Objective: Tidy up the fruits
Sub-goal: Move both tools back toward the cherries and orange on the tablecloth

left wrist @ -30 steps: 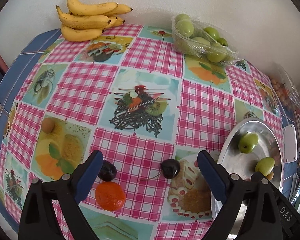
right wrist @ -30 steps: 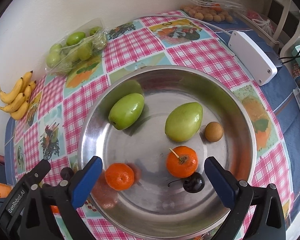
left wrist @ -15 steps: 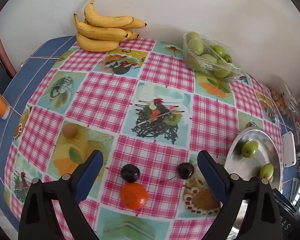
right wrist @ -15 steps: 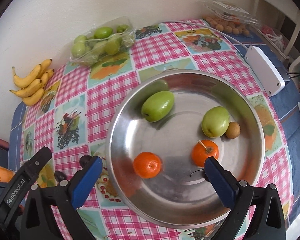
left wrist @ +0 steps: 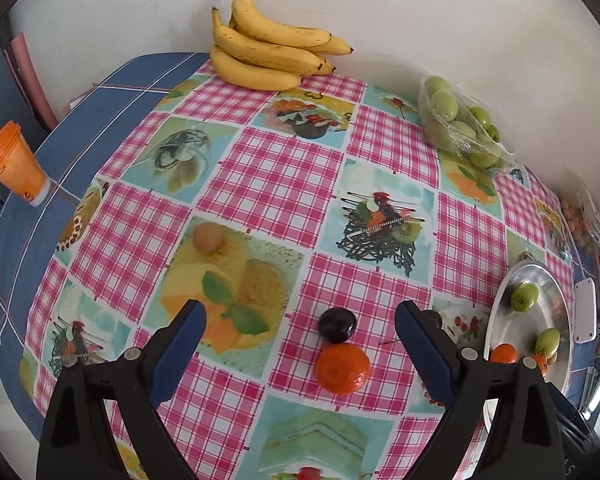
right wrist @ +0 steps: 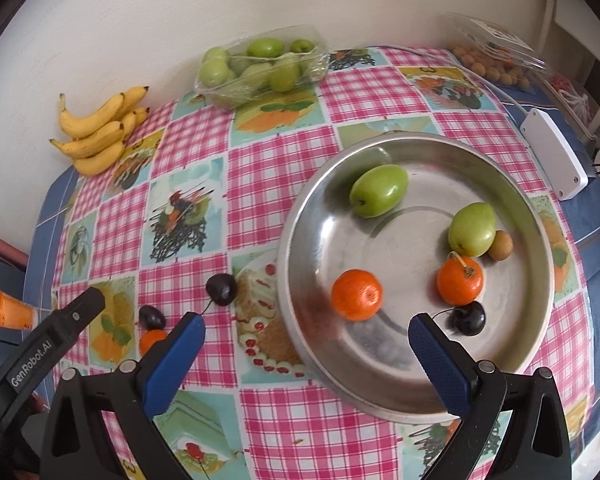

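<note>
A steel bowl point(right wrist: 300, 264) holds two green fruits point(right wrist: 378, 195), two tangerines point(right wrist: 357, 294), a small brown fruit point(right wrist: 500, 245) and a dark cherry point(right wrist: 466, 318). On the tablecloth lie a tangerine point(left wrist: 342, 368), a dark plum point(left wrist: 337, 324), a cherry point(right wrist: 221, 289) and a small brown fruit point(left wrist: 207, 239). My left gripper point(left wrist: 300, 352) is open and empty above the tangerine and plum. My right gripper point(right wrist: 306, 354) is open and empty over the bowl's near left rim. The bowl also shows in the left wrist view point(left wrist: 504, 332).
A bunch of bananas point(left wrist: 268, 54) lies by the back wall. A plastic tray of green fruits point(left wrist: 460, 128) stands at the back. An orange cup point(left wrist: 14, 168) is at the far left. A white box point(right wrist: 552, 158) and a fruit pack point(right wrist: 496, 60) sit right.
Both grippers have pulled back and risen. The left view shifted left, so the tangerine and plum now sit between its fingers. The bowl slid right in the right view.
</note>
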A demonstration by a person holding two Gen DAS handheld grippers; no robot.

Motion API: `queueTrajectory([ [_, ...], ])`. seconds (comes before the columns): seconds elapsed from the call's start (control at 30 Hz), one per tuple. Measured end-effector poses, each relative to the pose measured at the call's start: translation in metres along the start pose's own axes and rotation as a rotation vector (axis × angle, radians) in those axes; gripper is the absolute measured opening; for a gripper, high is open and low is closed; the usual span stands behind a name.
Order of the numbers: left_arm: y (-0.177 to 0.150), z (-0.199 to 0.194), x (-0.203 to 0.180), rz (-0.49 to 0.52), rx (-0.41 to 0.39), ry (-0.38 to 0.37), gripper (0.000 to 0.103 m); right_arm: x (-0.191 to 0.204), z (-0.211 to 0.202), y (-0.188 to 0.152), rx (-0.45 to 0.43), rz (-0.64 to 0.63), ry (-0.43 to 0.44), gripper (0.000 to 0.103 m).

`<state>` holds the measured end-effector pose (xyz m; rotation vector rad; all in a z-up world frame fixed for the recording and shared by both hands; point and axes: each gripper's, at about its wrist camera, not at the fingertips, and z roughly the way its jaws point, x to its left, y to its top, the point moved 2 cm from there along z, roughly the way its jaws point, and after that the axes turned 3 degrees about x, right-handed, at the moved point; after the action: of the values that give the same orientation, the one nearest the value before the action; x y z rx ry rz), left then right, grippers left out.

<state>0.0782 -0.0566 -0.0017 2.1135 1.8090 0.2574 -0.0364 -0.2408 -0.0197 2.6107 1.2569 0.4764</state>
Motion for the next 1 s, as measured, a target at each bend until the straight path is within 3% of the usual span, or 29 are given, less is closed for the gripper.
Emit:
queueTrajectory([
  [0.3,-0.005,-0.003,0.026,-0.064,-0.012,-0.016,0.095,0.022,0.006,-0.016,0.015,-0.045,0.039,0.103],
  [0.73,-0.003,0.022,0.047,-0.162,0.105,-0.101,0.095,0.056,0.019,-0.013,0.011,-0.103,0.134,0.102],
  [1.0,0.005,0.039,0.042,-0.174,0.144,-0.144,0.093,0.066,0.036,-0.002,0.018,-0.113,0.161,0.081],
])
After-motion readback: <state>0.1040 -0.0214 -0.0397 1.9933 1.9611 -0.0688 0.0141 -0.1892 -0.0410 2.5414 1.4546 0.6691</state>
